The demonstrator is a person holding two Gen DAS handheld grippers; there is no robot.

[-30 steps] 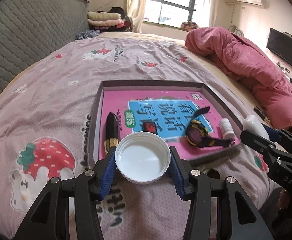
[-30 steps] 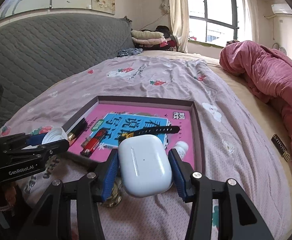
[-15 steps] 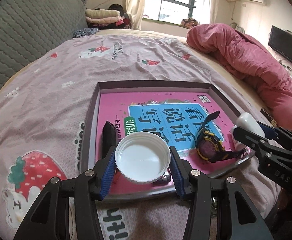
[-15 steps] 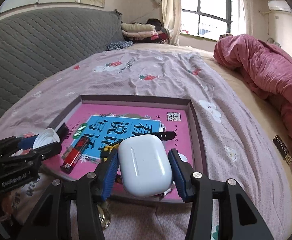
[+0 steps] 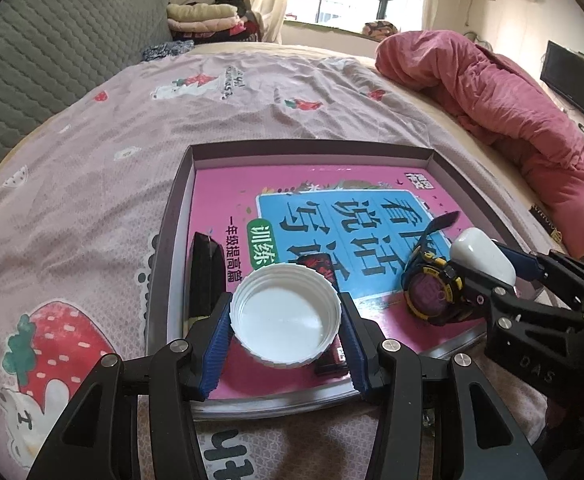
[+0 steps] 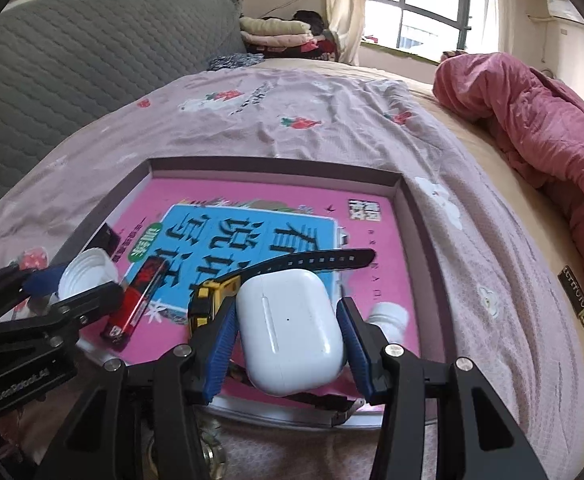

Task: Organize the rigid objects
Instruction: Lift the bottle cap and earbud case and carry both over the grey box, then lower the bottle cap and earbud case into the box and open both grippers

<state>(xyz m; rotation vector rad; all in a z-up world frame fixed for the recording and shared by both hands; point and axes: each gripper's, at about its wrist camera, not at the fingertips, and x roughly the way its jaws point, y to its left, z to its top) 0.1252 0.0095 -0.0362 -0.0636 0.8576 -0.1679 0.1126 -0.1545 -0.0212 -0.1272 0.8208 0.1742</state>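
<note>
A shallow grey tray with a pink book cover inside lies on the bed. My left gripper is shut on a white plastic lid, held over the tray's near left part. My right gripper is shut on a white earbuds case, held over the tray's near edge; the case also shows in the left wrist view. In the tray lie a yellow-black watch, a red lighter, a black oblong object and a small white bottle.
The bed has a pink strawberry-print sheet. A rumpled red quilt lies on the right. A grey padded headboard stands on the left. Something shiny lies on the sheet just below the tray's near edge.
Both grippers have moved forward over the tray with their objects still held. The lid now hangs above the tray's near left part, the case above its near edge.
</note>
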